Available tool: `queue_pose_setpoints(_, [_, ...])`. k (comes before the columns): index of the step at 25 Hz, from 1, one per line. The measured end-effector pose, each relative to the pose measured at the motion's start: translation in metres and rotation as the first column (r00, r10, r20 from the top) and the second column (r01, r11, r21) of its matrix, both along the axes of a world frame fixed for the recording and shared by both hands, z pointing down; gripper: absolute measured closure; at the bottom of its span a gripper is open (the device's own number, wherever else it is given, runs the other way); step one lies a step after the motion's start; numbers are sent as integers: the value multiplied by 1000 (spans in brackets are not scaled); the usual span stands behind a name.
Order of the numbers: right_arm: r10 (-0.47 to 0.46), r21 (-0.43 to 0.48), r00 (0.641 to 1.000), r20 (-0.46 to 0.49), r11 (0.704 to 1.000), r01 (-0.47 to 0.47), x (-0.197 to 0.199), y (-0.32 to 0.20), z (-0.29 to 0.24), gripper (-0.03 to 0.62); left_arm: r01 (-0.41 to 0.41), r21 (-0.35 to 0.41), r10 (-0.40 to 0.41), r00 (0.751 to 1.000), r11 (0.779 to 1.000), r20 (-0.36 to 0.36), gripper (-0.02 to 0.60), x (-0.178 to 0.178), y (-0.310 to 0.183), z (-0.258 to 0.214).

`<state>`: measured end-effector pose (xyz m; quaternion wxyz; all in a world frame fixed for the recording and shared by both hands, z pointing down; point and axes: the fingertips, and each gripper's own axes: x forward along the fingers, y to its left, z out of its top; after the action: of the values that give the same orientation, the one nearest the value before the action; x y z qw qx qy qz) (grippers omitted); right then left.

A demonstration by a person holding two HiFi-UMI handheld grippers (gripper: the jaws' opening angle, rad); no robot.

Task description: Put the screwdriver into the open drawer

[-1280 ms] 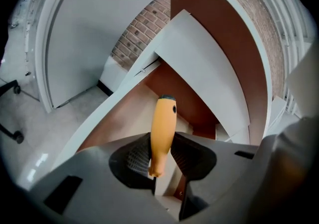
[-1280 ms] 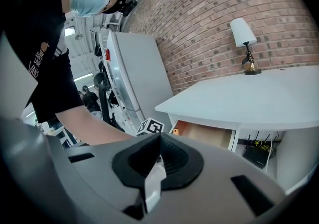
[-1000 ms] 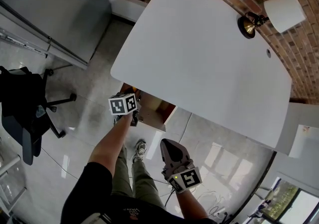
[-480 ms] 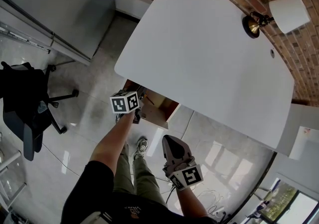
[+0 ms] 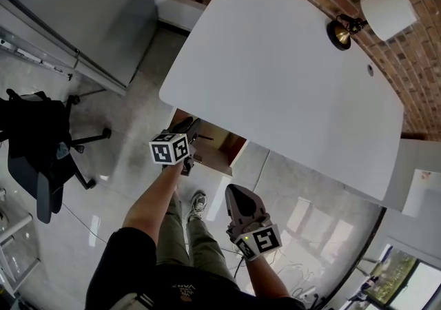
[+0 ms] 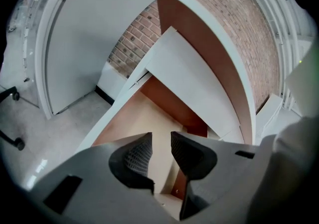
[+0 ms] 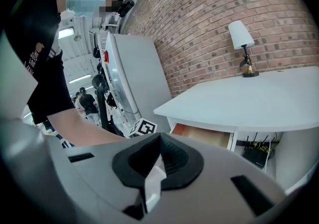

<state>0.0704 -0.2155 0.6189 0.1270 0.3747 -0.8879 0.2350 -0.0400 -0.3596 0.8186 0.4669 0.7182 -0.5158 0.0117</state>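
The open wooden drawer point(image 5: 219, 153) sticks out from under the white desk point(image 5: 289, 81). My left gripper point(image 5: 191, 125) hangs over the drawer's near left corner. In the left gripper view this gripper point(image 6: 162, 154) is open, nothing sits between its ribbed pads point(image 6: 138, 156), and the drawer's bare floor point(image 6: 144, 121) lies below. I cannot make out the screwdriver for sure; a thin dark mark point(image 5: 204, 138) in the drawer is too small to tell. My right gripper point(image 5: 234, 196) is shut and empty, held back from the desk above the floor. It looks at the drawer front point(image 7: 204, 136) from the side.
A brass lamp with a white shade point(image 5: 382, 12) stands on the desk's far corner by the brick wall. A black office chair point(image 5: 34, 143) is at the left and grey cabinets point(image 5: 76, 5) behind it. My legs and a shoe point(image 5: 196, 203) are below the drawer.
My left gripper has lifted a little above the drawer and rolled slightly. The right gripper has stayed where it was.
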Motion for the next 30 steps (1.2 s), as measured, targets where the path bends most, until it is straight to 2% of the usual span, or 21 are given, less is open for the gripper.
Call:
queue_pose_setpoints(8, [-3,41,1000,2,999,3,8,15,-25,597,-25,106,22,999,994,24,473,-2,30,-63])
queue_pose_setpoints(11, [-2,70,1000,4,998,1,14,22,-38,597,-29,163,21,999,986,48,529,-4,42,-95])
queue_pose_setpoints(15, [-10,93,1000,-4,996,11,22,35,-53,597,-58,238,39,996,970,83,566,0,66,-142])
queue_pose_setpoints(20, [-22,144,1000,6,989,21,28,42,-83,597,-122,323,72,984,939,161,574,5,98,-203])
queue_pose_setpoints(26, [-42,192,999,17,981,38,37,54,-115,597,-177,344,94,965,922,245,574,17,136,-255])
queue_pose_setpoints(30, [-63,200,998,16,978,59,43,65,-130,597,-211,375,97,949,903,299,574,26,158,-291])
